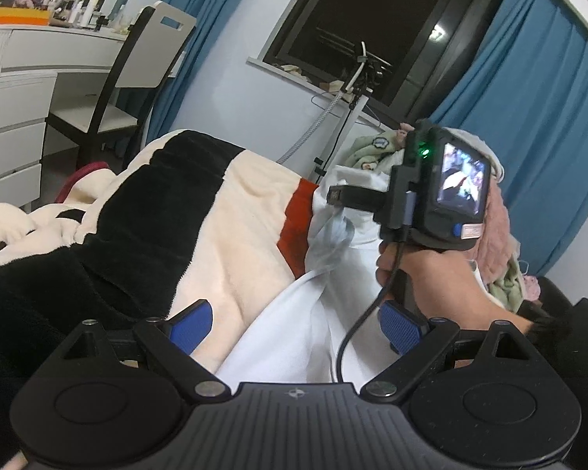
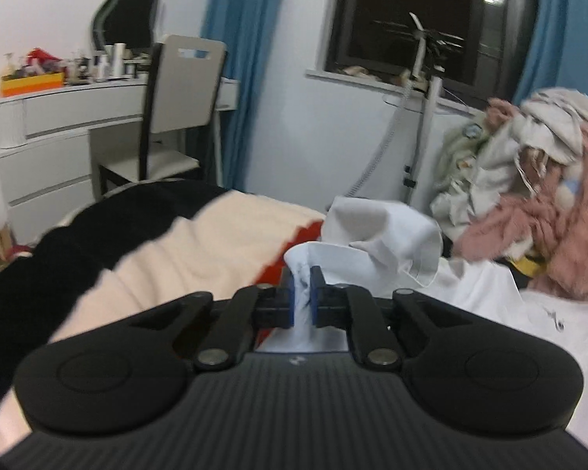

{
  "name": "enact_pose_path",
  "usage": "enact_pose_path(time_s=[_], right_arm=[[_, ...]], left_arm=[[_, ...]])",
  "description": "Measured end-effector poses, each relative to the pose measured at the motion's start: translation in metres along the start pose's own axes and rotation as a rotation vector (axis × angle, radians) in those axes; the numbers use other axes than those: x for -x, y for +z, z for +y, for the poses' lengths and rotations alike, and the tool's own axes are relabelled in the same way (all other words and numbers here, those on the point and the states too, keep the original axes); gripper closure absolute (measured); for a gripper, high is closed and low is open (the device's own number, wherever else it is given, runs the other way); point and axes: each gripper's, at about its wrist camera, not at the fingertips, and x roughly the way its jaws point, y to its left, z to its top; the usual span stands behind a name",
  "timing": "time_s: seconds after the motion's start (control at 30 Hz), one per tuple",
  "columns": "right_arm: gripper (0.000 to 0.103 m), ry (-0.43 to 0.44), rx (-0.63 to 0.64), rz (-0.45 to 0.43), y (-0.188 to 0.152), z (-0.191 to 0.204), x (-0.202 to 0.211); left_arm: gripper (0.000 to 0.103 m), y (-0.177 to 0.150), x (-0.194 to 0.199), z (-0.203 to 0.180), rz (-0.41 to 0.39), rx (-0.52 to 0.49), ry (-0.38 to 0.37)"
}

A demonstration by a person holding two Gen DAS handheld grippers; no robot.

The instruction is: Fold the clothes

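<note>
Bedroom at night: blue curtains (image 2: 235, 58) frame a dark window (image 2: 431, 19), and a fleecy cream, black and red striped blanket (image 1: 215, 215) covers the bed. On it lies a thin white cotton shirt (image 1: 294, 333), rumpled, just beside the blanket's red stripe. The right gripper (image 2: 302, 293) pinches a bunched fold of the shirt, jaws nearly closed on the cloth. The left gripper (image 1: 294, 325) hovers over the shirt with jaws wide, holding nothing. The fabric looks light, soft and limp, so it will likely sag; edges or corners seem the best holds. A heap of pink and beige clothes (image 2: 537, 196) crowds the right side, and a garment steamer pole (image 2: 423, 125) stands behind.
</note>
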Motion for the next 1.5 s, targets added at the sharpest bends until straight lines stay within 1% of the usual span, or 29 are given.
enact_pose_path(time_s=[0.13, 0.2, 0.3, 0.4, 0.5, 0.53, 0.57, 0.6, 0.67, 0.77, 0.87, 1.0, 1.1, 1.23, 1.4, 1.5], right_arm=[[0.093, 0.084, 0.071, -0.06, 0.023, 0.022, 0.012], [0.093, 0.161, 0.07, -0.068, 0.037, 0.038, 0.012], [0.093, 0.28, 0.079, -0.046, 0.045, 0.069, 0.006], [0.094, 0.38, 0.095, 0.011, 0.044, 0.093, -0.008], [0.092, 0.386, 0.121, 0.037, 0.04, 0.102, -0.018], [0.088, 0.385, 0.121, 0.044, 0.039, 0.103, -0.021], [0.074, 0.377, 0.098, 0.046, 0.041, 0.098, -0.021], [0.053, 0.36, 0.072, 0.045, 0.041, 0.089, -0.02], [0.034, 0.316, 0.022, 0.028, 0.041, 0.066, -0.011], [0.033, 0.208, -0.046, 0.002, 0.035, 0.024, 0.013], [0.033, 0.058, -0.097, -0.006, 0.02, -0.024, 0.053], [0.033, -0.076, -0.168, -0.037, -0.014, -0.079, 0.142], [0.034, -0.13, -0.23, -0.05, -0.041, -0.104, 0.216], [0.033, -0.169, -0.331, -0.07, -0.075, -0.127, 0.3], [0.034, -0.207, -0.387, -0.154, -0.112, -0.13, 0.385], [0.034, -0.234, -0.44, -0.181, -0.128, -0.131, 0.422]], left_arm=[[0.009, 0.002, 0.011, 0.002, -0.038, 0.007, 0.012], [0.009, 0.004, 0.017, 0.004, -0.059, 0.004, 0.028], [0.009, 0.006, 0.025, 0.007, -0.087, 0.007, 0.048], [0.009, 0.006, 0.027, 0.011, -0.096, 0.017, 0.054], [0.009, 0.005, 0.025, 0.012, -0.079, 0.012, 0.062], [0.009, 0.005, 0.024, 0.012, -0.069, 0.013, 0.066], [0.009, 0.004, 0.023, 0.011, -0.063, 0.012, 0.06], [0.009, 0.004, 0.023, 0.01, -0.058, 0.011, 0.05], [0.009, 0.002, 0.025, 0.007, -0.06, -0.003, 0.036], [0.009, -0.002, 0.027, 0.001, -0.063, -0.016, 0.01], [0.009, -0.006, 0.032, -0.007, -0.064, -0.046, -0.019], [0.009, -0.012, 0.037, -0.018, -0.068, -0.085, -0.038], [0.009, -0.017, 0.041, -0.025, -0.048, -0.106, -0.058], [0.009, -0.027, 0.05, -0.041, -0.027, -0.186, -0.066], [0.009, -0.043, 0.072, -0.069, -0.03, -0.324, -0.07], [0.009, -0.052, 0.081, -0.083, -0.007, -0.364, -0.087]])
